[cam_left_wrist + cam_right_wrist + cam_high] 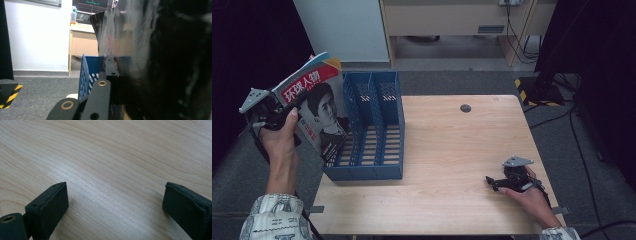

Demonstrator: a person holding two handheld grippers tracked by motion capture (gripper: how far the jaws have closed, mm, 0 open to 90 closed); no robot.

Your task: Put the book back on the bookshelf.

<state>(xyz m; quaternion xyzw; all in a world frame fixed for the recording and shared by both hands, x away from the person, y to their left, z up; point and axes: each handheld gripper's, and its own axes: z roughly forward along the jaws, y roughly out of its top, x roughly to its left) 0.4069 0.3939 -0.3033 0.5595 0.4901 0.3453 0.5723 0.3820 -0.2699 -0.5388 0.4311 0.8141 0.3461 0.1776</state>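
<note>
A magazine [319,107] with a red title band and a portrait on its cover is held upright off the table's left edge, with my left gripper [294,102] shut on its edge. In the left gripper view the glossy cover [162,62] presses against one black finger [110,70]. Just right of the magazine, a blue slotted file rack [372,130] stands on the wooden table [452,145]. The magazine's lower corner touches or overlaps the rack's left wall. My right gripper [492,182] rests low at the table's right front. Its jaws [115,197] are open over bare wood.
A round hole [465,108] sits near the table's far edge. Behind the table stand a white cabinet [342,27] and a wooden desk [452,20]. A yellow-and-black striped base [532,90] and cables lie on the floor at the right.
</note>
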